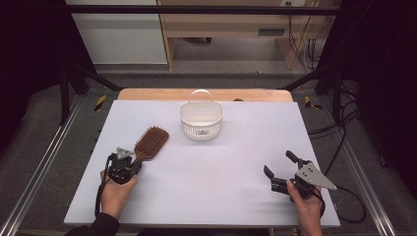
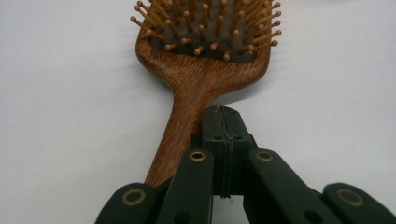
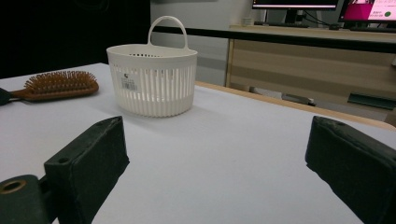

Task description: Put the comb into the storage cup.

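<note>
A brown wooden hairbrush [image 1: 151, 142] lies bristles up on the white table [image 1: 221, 191], left of centre, its handle pointing toward the person. My left gripper [image 1: 134, 164] rests at the end of that handle. In the left gripper view its jaws are pressed together, and my left gripper [image 2: 222, 122] sits just above and beside the hairbrush's [image 2: 201, 70] handle, not clamped on it. A white slotted basket [image 1: 201, 120] with a hoop handle stands upright at the back centre. My right gripper [image 1: 279, 164] stands open at the front right, nothing between its jaws. The right gripper view looks between the jaws of my right gripper [image 3: 219, 154] at the basket [image 3: 152, 79] and the hairbrush [image 3: 58, 86].
A wooden strip [image 1: 147, 94] edges the table's far side. Metal rails [image 1: 44, 162] run along both sides, and cables [image 1: 344, 147] lie on the floor at the right. A cabinet [image 3: 303, 65] with monitors stands behind the table.
</note>
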The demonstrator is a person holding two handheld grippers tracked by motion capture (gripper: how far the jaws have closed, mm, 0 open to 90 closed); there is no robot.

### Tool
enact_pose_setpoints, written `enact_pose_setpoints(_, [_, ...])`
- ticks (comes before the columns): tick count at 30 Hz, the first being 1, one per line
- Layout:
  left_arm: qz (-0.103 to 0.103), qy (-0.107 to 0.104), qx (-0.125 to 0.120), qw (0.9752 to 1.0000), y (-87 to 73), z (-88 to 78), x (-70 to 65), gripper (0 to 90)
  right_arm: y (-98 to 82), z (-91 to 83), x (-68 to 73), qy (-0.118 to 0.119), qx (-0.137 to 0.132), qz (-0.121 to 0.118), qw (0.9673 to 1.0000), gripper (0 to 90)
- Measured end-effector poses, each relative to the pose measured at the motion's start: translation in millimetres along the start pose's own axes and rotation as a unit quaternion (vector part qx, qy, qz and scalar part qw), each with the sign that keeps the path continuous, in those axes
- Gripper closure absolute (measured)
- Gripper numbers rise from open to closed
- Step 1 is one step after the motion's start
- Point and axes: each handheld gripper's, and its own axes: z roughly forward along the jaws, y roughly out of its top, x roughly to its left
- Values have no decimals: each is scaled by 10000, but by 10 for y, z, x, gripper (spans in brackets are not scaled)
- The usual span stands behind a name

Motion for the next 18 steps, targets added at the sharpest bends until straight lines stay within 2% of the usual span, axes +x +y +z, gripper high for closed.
enact_pose_setpoints(9, [98, -49, -33, 9999, -6, -76, 38, 898, -1, -1, -3, -9, 2, 31, 10000, 57])
enact_pose_setpoints(18, [217, -165, -172, 9995, 101, -223, 96, 897, -16, 19, 9, -9, 50, 10, 10000, 57])
